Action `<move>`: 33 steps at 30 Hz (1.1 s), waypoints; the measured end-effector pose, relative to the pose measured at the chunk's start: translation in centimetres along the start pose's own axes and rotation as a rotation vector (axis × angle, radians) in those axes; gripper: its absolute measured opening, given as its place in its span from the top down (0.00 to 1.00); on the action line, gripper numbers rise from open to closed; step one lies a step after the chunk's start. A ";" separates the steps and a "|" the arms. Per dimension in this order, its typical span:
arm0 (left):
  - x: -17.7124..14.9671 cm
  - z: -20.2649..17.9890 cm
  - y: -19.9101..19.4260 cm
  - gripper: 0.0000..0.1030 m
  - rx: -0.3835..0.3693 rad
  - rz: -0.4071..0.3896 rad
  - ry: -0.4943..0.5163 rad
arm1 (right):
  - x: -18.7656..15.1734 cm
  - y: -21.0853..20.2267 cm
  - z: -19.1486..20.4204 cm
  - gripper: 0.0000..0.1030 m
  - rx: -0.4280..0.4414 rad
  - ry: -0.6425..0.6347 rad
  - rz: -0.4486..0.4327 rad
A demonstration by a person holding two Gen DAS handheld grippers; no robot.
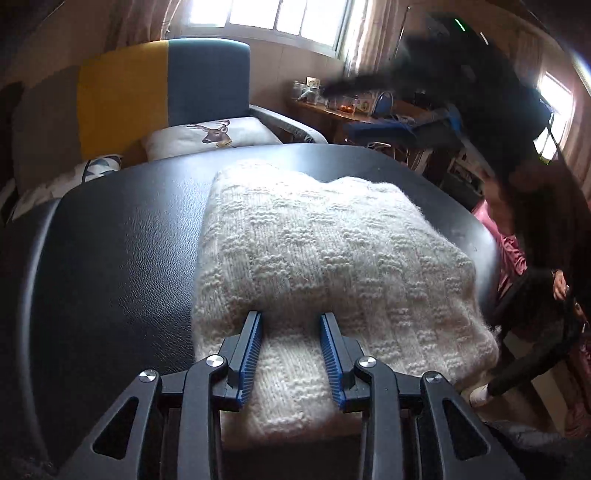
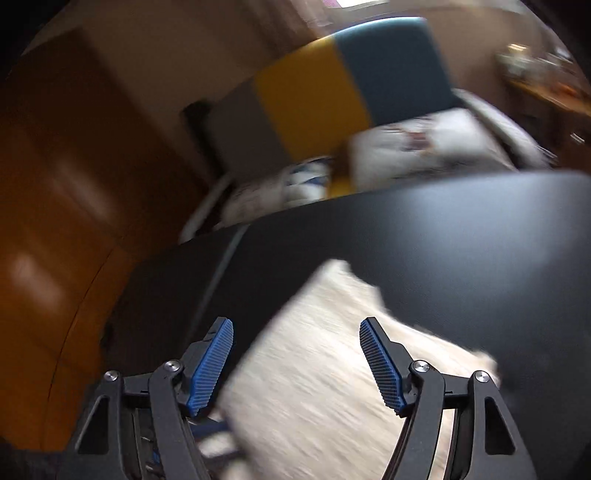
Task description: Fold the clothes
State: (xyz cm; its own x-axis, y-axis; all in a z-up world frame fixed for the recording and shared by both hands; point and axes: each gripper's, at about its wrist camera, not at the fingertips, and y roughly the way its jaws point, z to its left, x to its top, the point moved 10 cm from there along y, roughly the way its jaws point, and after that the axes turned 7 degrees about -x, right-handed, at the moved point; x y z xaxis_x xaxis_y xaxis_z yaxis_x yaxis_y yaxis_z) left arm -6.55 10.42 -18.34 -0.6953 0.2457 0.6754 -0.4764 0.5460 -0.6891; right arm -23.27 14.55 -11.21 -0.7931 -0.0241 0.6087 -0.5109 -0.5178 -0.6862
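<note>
- The cream knitted sweater (image 1: 332, 266) lies folded into a thick rectangular bundle on the black leather-textured table (image 1: 110, 258), toward the near right part of the top as the left wrist view shows it. Its knit carries a raised block pattern, and its right edge reaches close to the table's right rim.
- The left gripper (image 1: 291, 321) sits at the near edge of the bundle. Its two blue ribbed pads (image 1: 251, 354) stand partly apart, pressed down against the top layer of knit, with a strip of sweater between them. The pads do not pinch that strip; nothing is held.
- The right gripper (image 2: 297, 325) appears in a heavily motion-blurred right wrist view. Its jaws are spread wide, and it holds nothing. The sweater (image 2: 314, 369) lies below and between the fingers; whether the pads touch it cannot be told.
- Beyond the table's far edge stands a chair with a yellow and teal backrest (image 1: 162, 92), with a white deer-print cushion (image 1: 210, 136) on its seat.
- At the far right, a cluttered wooden desk (image 1: 351, 110) sits below a bright window (image 1: 269, 18).
- Along the right margin of the left wrist view, a person's dark sleeve (image 1: 528, 362) and some pink fabric (image 1: 506, 243) are visible beside the table.
- A large dark blurred shape (image 1: 461, 74) crosses the upper right; it cannot be identified.
</note>
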 end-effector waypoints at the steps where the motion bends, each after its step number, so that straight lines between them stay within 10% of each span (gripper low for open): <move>1: -0.3 -0.2 0.1 0.67 0.001 0.003 0.002 | 0.1 1.4 0.8 0.30 0.014 -0.017 0.026; 8: -1.4 -0.4 2.1 0.66 0.017 0.011 0.007 | -4.0 12.4 -2.2 0.29 -0.124 -0.037 0.229; 15: -1.9 -0.3 2.1 0.66 0.007 0.009 -0.031 | -4.5 12.8 -2.6 0.26 -0.138 -0.056 0.207; 26: 2.0 4.9 -3.7 0.62 -0.155 -0.138 -0.281 | -3.2 3.8 -2.1 0.07 0.016 0.100 -0.013; 33: 4.3 8.5 -0.1 0.51 -0.370 -0.021 -0.446 | -8.3 -4.5 -6.8 0.00 0.132 0.349 -0.034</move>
State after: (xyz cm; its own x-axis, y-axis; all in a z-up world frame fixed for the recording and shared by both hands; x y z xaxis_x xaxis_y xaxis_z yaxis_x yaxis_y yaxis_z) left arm -14.04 4.59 -17.58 -0.8855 -0.0860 0.4566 -0.3285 0.8108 -0.4845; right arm -16.60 22.93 -15.87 -0.8534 0.2765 0.4420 -0.5098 -0.6196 -0.5968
